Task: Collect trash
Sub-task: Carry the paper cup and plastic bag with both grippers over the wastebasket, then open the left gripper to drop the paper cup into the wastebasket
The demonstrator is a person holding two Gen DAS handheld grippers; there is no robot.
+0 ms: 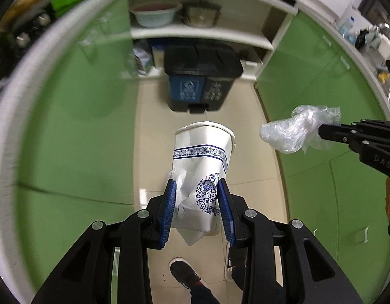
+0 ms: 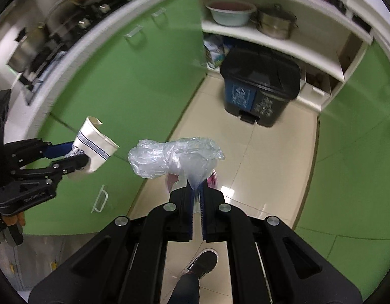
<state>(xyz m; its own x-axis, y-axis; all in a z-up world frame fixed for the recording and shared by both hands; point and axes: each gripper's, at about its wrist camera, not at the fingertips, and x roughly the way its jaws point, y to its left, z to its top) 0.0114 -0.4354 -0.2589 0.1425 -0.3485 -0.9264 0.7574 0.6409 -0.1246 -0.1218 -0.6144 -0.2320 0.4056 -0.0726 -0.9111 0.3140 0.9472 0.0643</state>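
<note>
Beige tiled floor point(image 1: 245, 116) runs between green cabinets point(image 1: 81, 131); two-bin trash can point(image 1: 202, 76) at 12 o'clock, its lids closed. Left gripper point(image 1: 197, 190) clamps crumpled paper cup point(image 1: 202, 157). Right gripper point(image 2: 197, 190) pinches clear plastic wrap point(image 2: 174, 157). Open tile ahead.

glossy cream floor tiles point(image 1: 248, 136) run ahead of the fingers between glossy green cabinet doors point(image 1: 76, 116) on both sides, ending at open white shelves point(image 2: 278, 43) under a white countertop point(image 2: 68, 58).
</note>
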